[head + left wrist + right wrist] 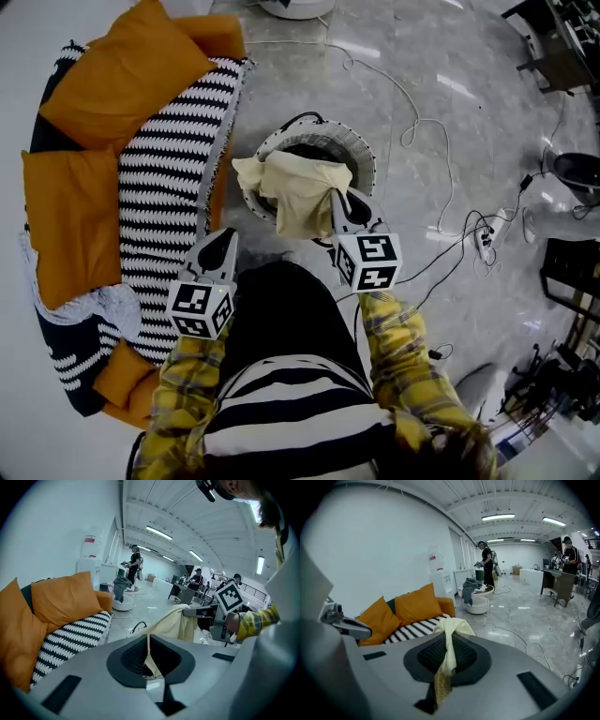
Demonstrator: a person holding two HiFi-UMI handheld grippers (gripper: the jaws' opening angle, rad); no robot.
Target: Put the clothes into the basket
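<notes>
The cloth [295, 192] draped over the basket [366, 161] is soft, matt cream fabric. The floor [431, 75] around the basket is glossy, marbled stone. Left of the basket, the throw [173, 178] looks knitted, the cushions [122, 70] plain matt cloth.

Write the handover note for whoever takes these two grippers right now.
Left gripper: shut on a thin edge of the cream cloth.
Right gripper: shut on the same cloth.
The cloth hangs over the basket on the floor and drapes across its near rim.
Done: cloth brought to the basket.
Left: lower it in and open both grippers.
</notes>
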